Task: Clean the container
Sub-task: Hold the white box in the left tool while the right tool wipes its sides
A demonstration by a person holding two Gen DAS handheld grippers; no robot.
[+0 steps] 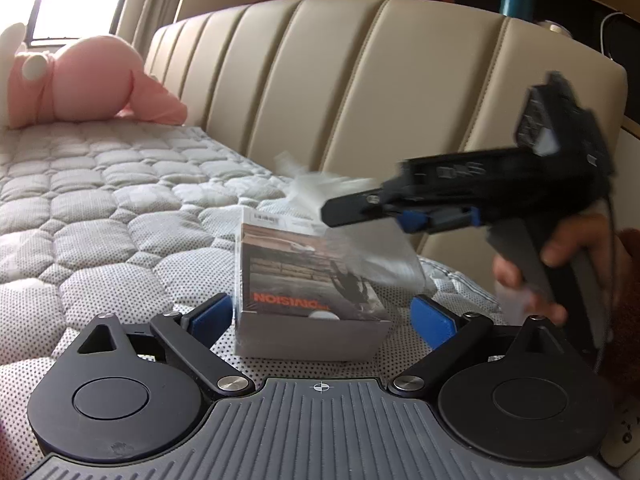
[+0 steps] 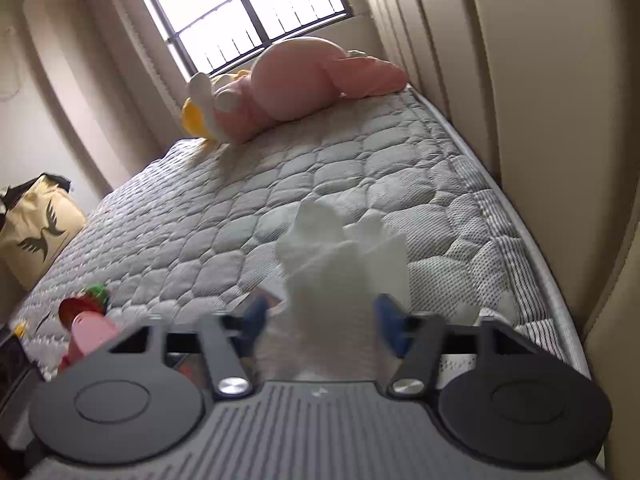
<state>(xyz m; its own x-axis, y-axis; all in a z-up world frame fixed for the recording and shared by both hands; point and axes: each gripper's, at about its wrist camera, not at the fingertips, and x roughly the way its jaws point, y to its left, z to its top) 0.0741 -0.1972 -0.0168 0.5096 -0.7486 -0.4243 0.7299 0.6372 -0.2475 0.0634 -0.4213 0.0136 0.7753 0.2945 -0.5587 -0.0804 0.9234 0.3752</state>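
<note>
While tissue-wiped, box (image 1: pixel 312 304) between left tool's (image 1: pixel 322 316) spread fingers.

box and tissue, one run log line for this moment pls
left tongs: open around box | right tongs: shut on tissue, over box | surface: mattress

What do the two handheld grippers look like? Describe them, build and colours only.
Both match: the left gripper and right gripper have black linkage arms with silver pivot screws, blue finger pads, round black discs and a ribbed grey base. The right one has a grey pistol handle and a thin black cable.
</note>
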